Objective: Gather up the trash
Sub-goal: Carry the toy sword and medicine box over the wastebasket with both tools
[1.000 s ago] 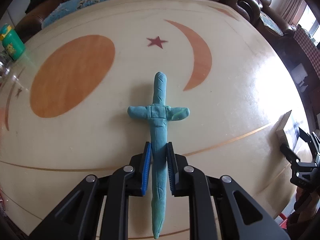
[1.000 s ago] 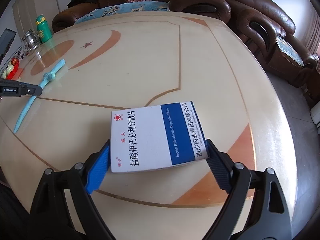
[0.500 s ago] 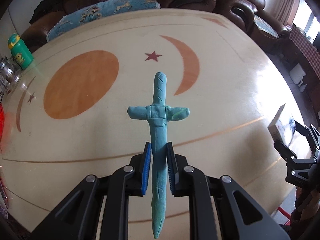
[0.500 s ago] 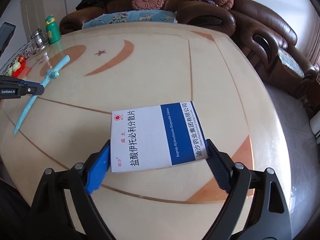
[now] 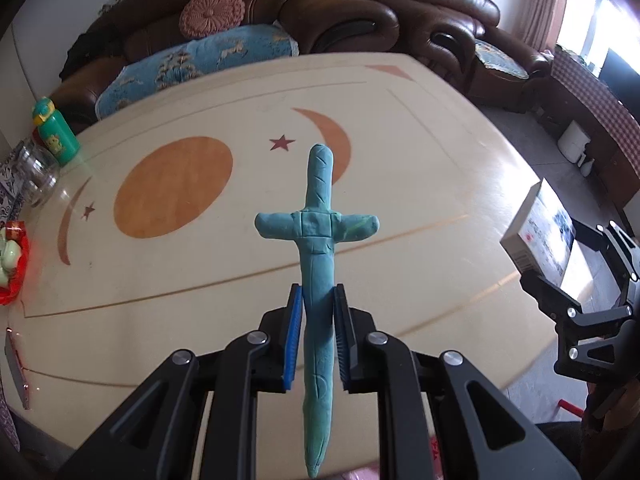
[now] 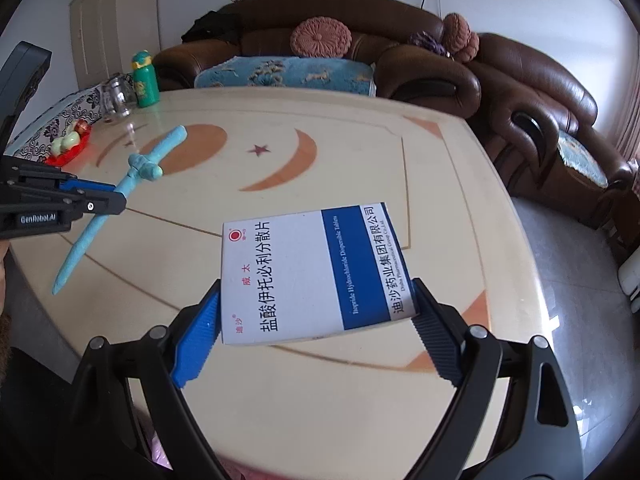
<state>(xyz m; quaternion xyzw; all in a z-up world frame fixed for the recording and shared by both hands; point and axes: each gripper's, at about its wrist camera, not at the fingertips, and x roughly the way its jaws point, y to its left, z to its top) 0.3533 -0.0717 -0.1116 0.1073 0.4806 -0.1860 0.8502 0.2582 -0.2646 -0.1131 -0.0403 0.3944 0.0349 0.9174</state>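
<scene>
Both pieces are lifted clear above the cream tabletop (image 6: 432,184), presumably for binning: the left gripper (image 5: 318,334) pinches the blue clay sword (image 5: 318,264), the right gripper (image 6: 316,316) clamps the white-and-blue cardboard medicine box (image 6: 312,272).

Ahead of our left fingers (image 5: 295,332) the table (image 5: 400,168) lies bare out to its far edge. Obstacles sit far off to their left: a green bottle (image 5: 54,132), a glass jar (image 5: 36,174) and a red dish (image 5: 12,264). Beyond our right fingers (image 6: 198,344) the surface is open too; the brown sofa (image 6: 520,92) borders the far and right sides.
</scene>
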